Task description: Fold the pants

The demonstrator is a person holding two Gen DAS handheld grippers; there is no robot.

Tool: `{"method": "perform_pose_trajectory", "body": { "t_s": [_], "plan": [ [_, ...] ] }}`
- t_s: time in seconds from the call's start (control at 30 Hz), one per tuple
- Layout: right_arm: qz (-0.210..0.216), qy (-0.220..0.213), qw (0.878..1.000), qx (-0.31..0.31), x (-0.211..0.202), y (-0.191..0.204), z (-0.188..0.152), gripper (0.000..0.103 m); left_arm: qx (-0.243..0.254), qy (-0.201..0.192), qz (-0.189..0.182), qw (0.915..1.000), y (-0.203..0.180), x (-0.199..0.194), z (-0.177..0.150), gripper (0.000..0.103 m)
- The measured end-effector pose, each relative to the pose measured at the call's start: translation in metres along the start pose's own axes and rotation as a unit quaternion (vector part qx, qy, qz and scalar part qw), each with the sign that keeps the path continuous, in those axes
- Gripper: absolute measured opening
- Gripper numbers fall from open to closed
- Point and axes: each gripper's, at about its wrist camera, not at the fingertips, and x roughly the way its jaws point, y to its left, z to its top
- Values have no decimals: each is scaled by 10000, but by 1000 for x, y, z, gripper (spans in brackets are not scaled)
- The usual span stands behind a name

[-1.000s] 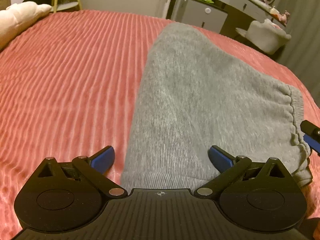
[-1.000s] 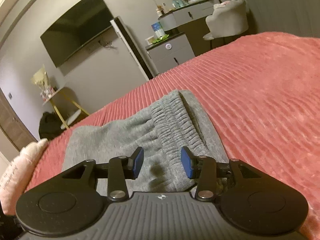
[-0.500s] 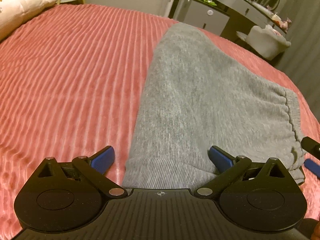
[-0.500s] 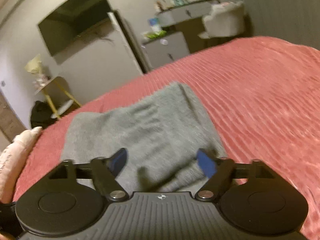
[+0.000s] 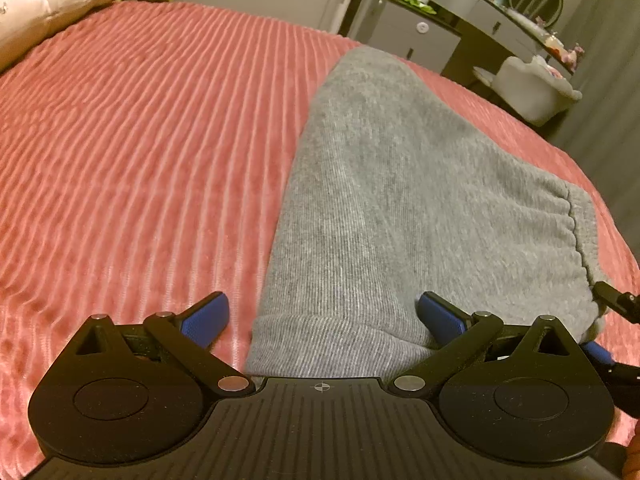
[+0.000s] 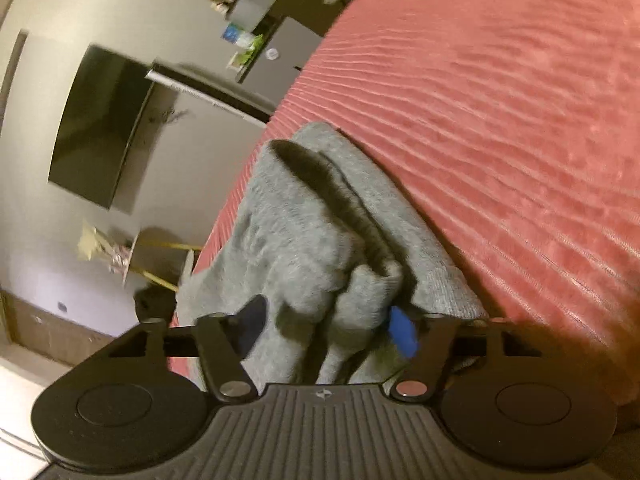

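- Grey sweatpants lie folded on the pink ribbed bedspread, running from bottom centre to upper centre of the left wrist view; elastic waistband at right.
- Our left gripper hovers at the near cuff end, blue pads spread wide; the left pad is over bedspread, the right pad over cloth, neither pinching.
- Our right gripper is rolled, so the room looks tilted; its jaws have just been closing, with a bunched waistband corner between them. The pads touch the fabric on both sides; we read it as a grip.
- The right gripper's tip also shows at the right edge of the left wrist view, beside the waistband.
- Background: pillow upper left, dresser upper right, wall television left of the right wrist view.
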Motion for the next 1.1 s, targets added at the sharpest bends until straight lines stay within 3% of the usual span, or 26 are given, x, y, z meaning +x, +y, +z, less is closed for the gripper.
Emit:
{"method": "perform_pose_trajectory", "body": {
  "t_s": [0.2,0.23,0.27,0.33,0.4,0.47,0.53,0.6,0.63,0.7,0.83,0.9,0.97,1.0,1.1],
  "plan": [
    [-119,18,9999,-107,14,9,-3,71,-43,0,-15,10000,-1,0,-1,103],
    [-276,-10,9992,-298,17,15,-6,67,-61,-1,-27,10000,0,0,-1,103],
    [-455,-51,9976,-519,18,21,-8,47,-84,-6,-43,10000,0,-1,-1,103],
    [-447,-53,9965,-710,14,27,-9,43,-161,-56,-85,9998,2,-4,0,102],
    [-74,-111,9977,-663,0,29,-8,38,-268,-191,-137,9994,6,-10,2,90],
    [343,-91,9980,-517,-12,26,-3,38,-463,-274,-305,9981,13,-15,6,89],
    [251,-93,9972,-698,-13,22,1,38,-610,-286,-320,9972,17,-14,8,89],
    [-373,191,9934,-1072,-1,20,5,46,-649,-240,-306,9971,21,-11,10,90],
    [-478,355,9937,-947,3,15,8,46,-675,-220,-303,9970,22,-9,10,91],
    [-314,335,9957,-807,0,12,13,57,-660,-235,-301,9971,22,-8,13,92],
    [-491,185,9887,-1407,-3,24,17,71,-522,-115,-434,9976,20,-3,22,93],
    [-669,32,9847,-1609,-6,28,24,93,-442,22,-593,9973,22,3,29,94],
    [-663,-149,9829,-1712,-9,25,32,97,-389,147,-862,9954,21,8,37,95],
    [-586,-43,9833,-1721,-4,22,39,98,-370,204,-987,9942,21,12,41,95],
    [-307,675,9839,-1627,20,11,58,98,-268,630,-1265,9896,14,35,53,95]
  ]
}}
